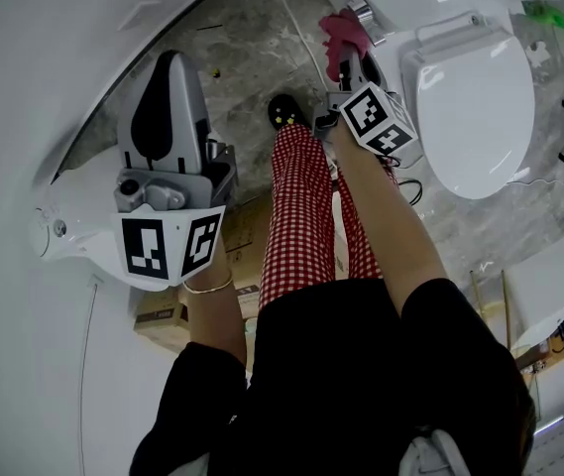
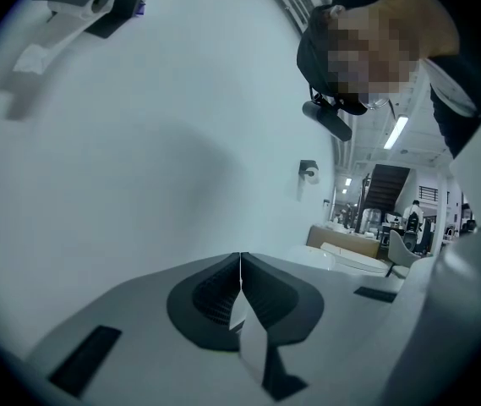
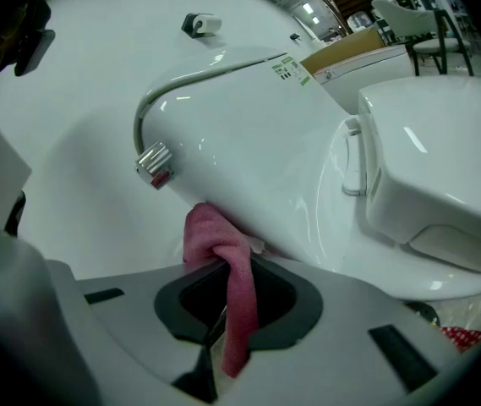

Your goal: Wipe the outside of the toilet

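The white toilet [image 1: 475, 117] stands at the upper right of the head view, lid down, with its tank [image 3: 248, 150] and chrome flush lever [image 3: 153, 163]. My right gripper [image 1: 346, 62] is shut on a pink cloth [image 3: 223, 252], and the cloth [image 1: 341, 30] presses against the tank's side just below the lever. My left gripper [image 1: 168, 97] is held off to the left near a white curved wall, away from the toilet. Its jaws are shut with nothing between them [image 2: 240, 290].
A white curved wall [image 1: 54, 77] runs along the left. The marble floor [image 1: 247, 58] lies below, with my red checked trouser legs [image 1: 296, 206] and a black shoe [image 1: 283, 113]. Cardboard boxes [image 1: 163, 315] sit by the wall. A green item [image 1: 549, 13] lies beside the tank.
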{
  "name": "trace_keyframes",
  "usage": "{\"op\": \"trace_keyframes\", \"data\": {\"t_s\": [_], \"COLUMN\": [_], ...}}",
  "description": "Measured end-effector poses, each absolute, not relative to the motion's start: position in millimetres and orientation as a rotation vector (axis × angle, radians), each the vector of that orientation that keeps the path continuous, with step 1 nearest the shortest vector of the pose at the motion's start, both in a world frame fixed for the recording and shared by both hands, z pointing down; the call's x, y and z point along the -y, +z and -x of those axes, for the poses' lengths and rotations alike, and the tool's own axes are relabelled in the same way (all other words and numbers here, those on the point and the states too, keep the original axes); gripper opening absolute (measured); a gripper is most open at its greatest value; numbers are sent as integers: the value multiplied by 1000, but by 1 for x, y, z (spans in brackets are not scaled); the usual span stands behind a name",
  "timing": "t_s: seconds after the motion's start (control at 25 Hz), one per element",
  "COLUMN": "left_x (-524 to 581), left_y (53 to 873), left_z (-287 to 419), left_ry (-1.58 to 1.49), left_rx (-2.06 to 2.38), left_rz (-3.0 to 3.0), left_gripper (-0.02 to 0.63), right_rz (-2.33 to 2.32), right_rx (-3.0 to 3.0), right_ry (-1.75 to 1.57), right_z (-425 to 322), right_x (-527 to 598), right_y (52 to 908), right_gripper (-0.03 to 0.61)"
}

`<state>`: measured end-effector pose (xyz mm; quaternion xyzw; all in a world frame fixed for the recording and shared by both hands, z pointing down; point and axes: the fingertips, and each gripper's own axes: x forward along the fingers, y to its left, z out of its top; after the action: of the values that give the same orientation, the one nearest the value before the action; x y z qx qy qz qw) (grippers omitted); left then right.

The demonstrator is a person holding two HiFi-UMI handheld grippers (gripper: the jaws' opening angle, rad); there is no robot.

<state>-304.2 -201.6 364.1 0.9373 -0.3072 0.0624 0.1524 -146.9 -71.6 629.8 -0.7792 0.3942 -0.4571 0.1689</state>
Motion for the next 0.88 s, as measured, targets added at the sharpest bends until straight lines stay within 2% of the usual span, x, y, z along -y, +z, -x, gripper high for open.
{"op": "trace_keyframes", "data": {"t_s": [0.44, 0.88], "left_x": [200, 195], "left_y": [349, 318], "left_z": [311, 302], "left_ry": [157, 186], "left_rx": [893, 823], "left_rz": [-2706, -2749], "left_gripper": [11, 11], "right_rz": [2202, 2007], "right_rx": [-1161, -1364], "right_ry": [-1352, -1312], "right_z": [157, 194], "right_x": [61, 88], "right_y": [615, 517], "right_gripper": [63, 63]}}
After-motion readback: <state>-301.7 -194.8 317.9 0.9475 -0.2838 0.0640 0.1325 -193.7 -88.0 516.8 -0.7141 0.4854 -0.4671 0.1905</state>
